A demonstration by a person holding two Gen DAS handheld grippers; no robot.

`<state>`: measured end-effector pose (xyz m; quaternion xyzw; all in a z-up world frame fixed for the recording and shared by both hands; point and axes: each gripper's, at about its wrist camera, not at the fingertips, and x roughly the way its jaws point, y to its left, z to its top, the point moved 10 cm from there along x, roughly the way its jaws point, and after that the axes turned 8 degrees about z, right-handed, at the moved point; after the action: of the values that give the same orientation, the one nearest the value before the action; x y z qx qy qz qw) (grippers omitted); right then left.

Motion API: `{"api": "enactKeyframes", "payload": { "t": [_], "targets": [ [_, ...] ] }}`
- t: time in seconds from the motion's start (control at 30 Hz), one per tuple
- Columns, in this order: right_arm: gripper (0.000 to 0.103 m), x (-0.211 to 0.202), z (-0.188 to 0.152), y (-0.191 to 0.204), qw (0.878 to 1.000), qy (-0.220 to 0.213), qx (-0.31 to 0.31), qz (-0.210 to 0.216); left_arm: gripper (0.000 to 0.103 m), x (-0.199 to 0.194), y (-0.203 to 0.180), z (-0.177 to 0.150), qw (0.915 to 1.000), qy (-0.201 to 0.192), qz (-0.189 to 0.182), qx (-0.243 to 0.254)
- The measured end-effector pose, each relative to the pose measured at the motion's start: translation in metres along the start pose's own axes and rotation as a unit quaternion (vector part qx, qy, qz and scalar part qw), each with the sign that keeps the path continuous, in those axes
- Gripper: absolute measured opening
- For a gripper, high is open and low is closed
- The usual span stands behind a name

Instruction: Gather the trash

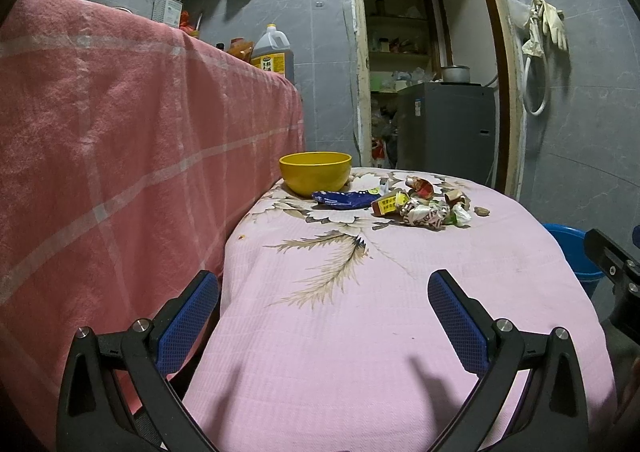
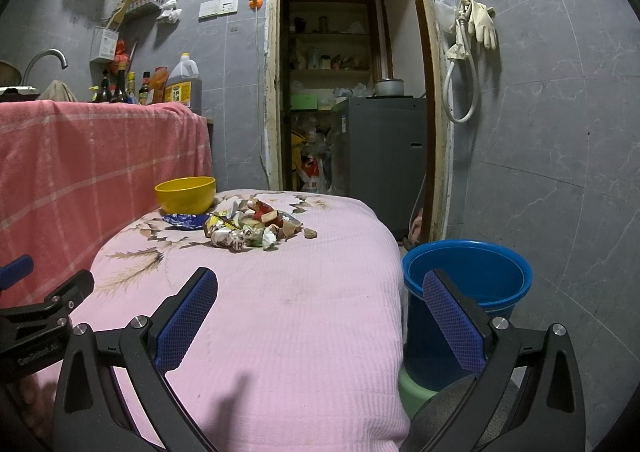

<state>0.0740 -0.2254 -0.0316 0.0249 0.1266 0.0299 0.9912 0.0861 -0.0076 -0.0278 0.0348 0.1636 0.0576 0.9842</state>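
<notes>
Small tabletop [image 1: 400, 332] covered by a pink quilted cloth with a floral print, pushed against a taller counter draped in a pink checked towel [image 1: 120, 132]. Trash pile [image 1: 424, 204] sits at the far end of the tabletop: crumpled wrappers, a flattened blue packet [image 1: 344, 199], a small brown bit just to its right, maybe a nutshell, too small to tell. Yellow bowl [image 1: 315, 172] stands upright at the far left corner, touching or just beside the blue packet. Left claw [image 1: 324, 316] wide open, holding nothing, hovering over the near end of the cloth, well apart from the trash. Right claw [image 2: 320, 312] also wide open and empty, over the near right edge of the tabletop. Blue bucket [image 2: 468, 272] on the floor just beside the tabletop's right side, looks empty inside. Room: grey tiled walls, open doorway [image 2: 344, 72] behind the tabletop with shelves and a grey appliance carrying a metal pot, rubber gloves [image 2: 482, 22] and a hose hung on the right wall, oil jug [image 2: 184, 82] and sauce bottles on the counter, faucet at far left.
</notes>
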Motion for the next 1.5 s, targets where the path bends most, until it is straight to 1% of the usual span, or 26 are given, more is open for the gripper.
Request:
{"api": "enactKeyframes", "payload": {
  "t": [1.5],
  "targets": [
    [0.103,-0.0017,-0.0004,-0.0007,1.000,0.001,0.002,0.000,0.102,-0.0006,-0.0015,-0.0006,1.0000,-0.001,-0.001,0.001]
  ]
}}
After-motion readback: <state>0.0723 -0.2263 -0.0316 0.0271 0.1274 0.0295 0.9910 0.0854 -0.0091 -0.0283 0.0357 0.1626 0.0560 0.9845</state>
